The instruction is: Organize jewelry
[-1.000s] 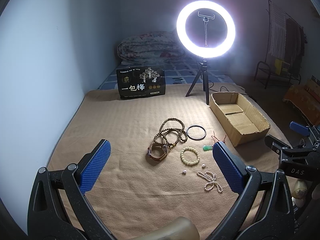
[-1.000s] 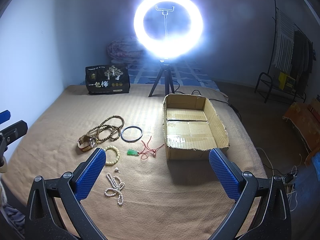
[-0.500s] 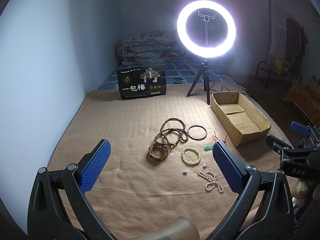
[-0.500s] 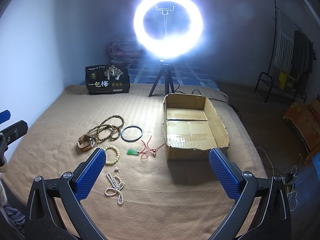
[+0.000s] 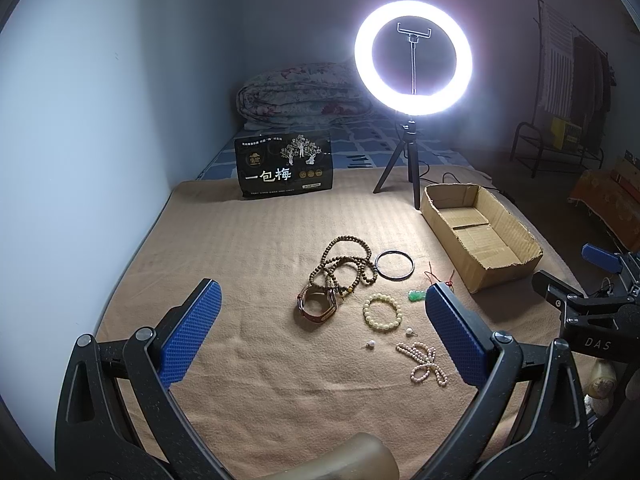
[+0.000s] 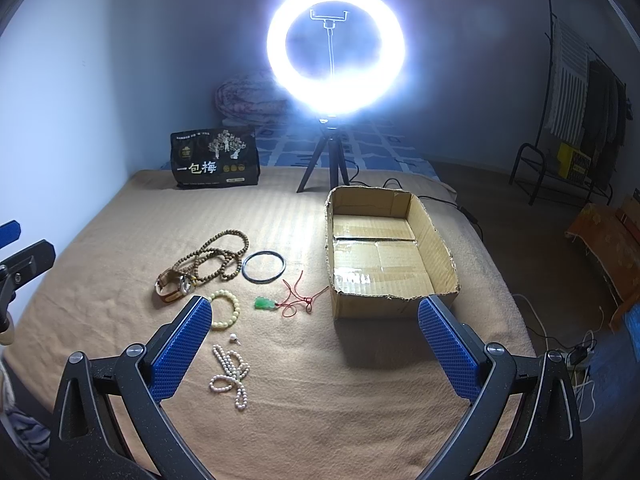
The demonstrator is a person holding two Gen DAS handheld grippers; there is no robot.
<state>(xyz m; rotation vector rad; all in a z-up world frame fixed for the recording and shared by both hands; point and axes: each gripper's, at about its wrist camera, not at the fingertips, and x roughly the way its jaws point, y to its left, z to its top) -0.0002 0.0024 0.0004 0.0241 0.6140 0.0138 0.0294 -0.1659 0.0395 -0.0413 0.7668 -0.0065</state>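
Observation:
Jewelry lies loose on a tan blanket (image 5: 248, 248): a brown bead necklace (image 5: 344, 264), a dark bangle (image 5: 395, 265), a watch (image 5: 318, 306), a pale bead bracelet (image 5: 382, 313), a green pendant on red cord (image 6: 266, 303), two pearl earrings (image 5: 409, 332) and a pearl strand (image 6: 230, 372). An empty cardboard box (image 6: 384, 252) stands to their right. My left gripper (image 5: 320, 332) is open and empty, held above the blanket short of the jewelry. My right gripper (image 6: 314, 344) is open and empty, in front of the box.
A lit ring light on a tripod (image 6: 334, 52) stands behind the box. A black snack bag (image 5: 285, 166) stands at the far edge. A folded quilt (image 5: 300, 94) lies beyond. A wall runs along the left. A clothes rack (image 6: 576, 120) stands at right.
The left wrist view has shifted very slightly; the jewelry sits a touch further right and lower. The right gripper has not moved. Both stay open.

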